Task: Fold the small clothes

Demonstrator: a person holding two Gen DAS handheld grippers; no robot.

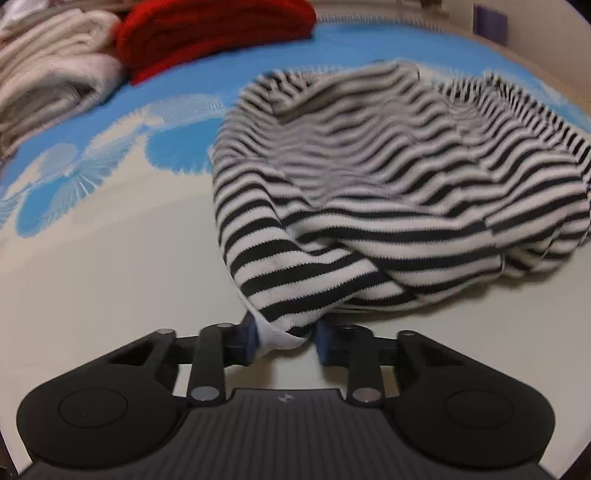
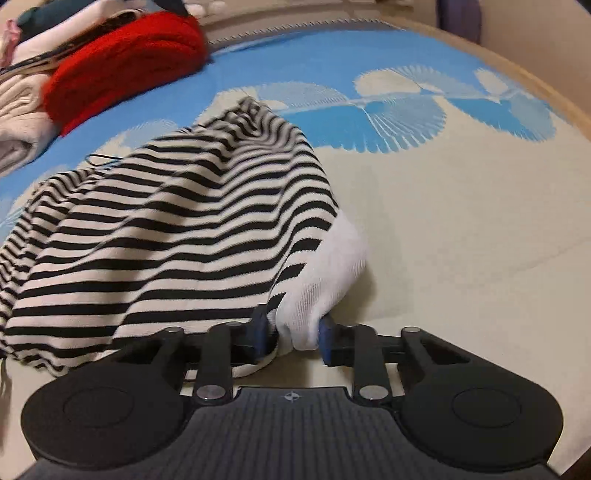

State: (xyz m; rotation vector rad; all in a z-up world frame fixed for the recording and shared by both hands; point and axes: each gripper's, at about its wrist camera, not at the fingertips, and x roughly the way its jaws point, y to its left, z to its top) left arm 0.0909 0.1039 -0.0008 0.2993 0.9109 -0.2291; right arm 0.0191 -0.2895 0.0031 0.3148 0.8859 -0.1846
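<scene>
On the cream and blue patterned bedcover (image 1: 110, 258) we find the black-and-white striped garment (image 1: 388, 177) lying crumpled, extending from 12 to 2 o'clock of our left gripper (image 1: 286, 339). We have that gripper's blue pads pinching a white-edged corner of the garment. Our right gripper (image 2: 293, 332) pinches a white cuff of the same striped garment (image 2: 166, 221), the fabric spreading toward 10 o'clock. We note a red knit item (image 1: 214, 33) and a stack of cream folded clothes (image 1: 48, 66) at 11 o'clock, well apart from the garment.
</scene>
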